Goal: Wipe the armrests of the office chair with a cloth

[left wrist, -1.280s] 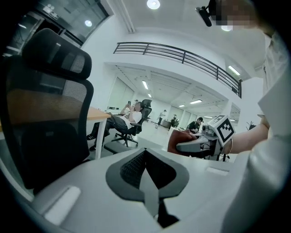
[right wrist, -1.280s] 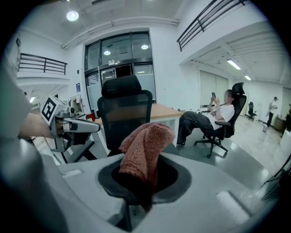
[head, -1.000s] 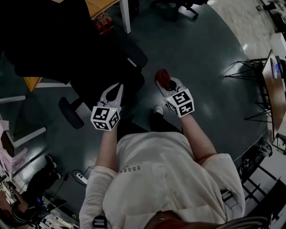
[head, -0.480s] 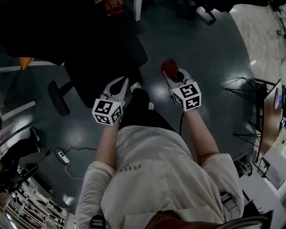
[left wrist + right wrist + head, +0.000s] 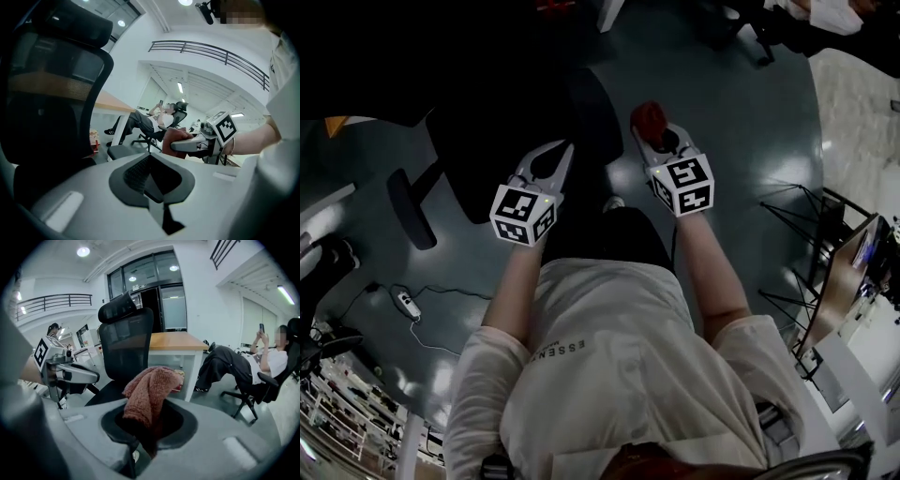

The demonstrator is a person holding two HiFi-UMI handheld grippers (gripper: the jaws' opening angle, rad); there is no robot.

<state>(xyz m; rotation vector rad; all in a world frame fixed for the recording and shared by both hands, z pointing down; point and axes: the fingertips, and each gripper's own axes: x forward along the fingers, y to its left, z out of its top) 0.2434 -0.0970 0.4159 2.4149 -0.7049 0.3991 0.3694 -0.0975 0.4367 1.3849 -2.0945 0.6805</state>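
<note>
Two grippers held out in front of the person, over a dark, glossy grey-green floor. Big open office hall: white walls, ceiling lights, a railed upper balcony, and a wood-topped desk on white legs behind the chair. A seated person leans back in another chair further off. A power strip with its cable lies on the floor at left, and thin black stands are at right.

The black office chair with a mesh back and headrest stands ahead and left of the person. One armrest lies between the two grippers, the other is out to the left.

The right gripper has its jaws clamped on a reddish-brown cloth, which bunches up above the jaws. In the head view the cloth sits just beside the nearer armrest, with a strip of floor showing between them. The left gripper has its jaws together with nothing between them, and hangs near the seat edge.

Against half a second ago, the head view has swung. The chair now sits closer under the grippers, and the gap between the cloth and the nearer armrest is smaller. The power strip has slid toward the left edge. The jaws of both grippers are unchanged.
</note>
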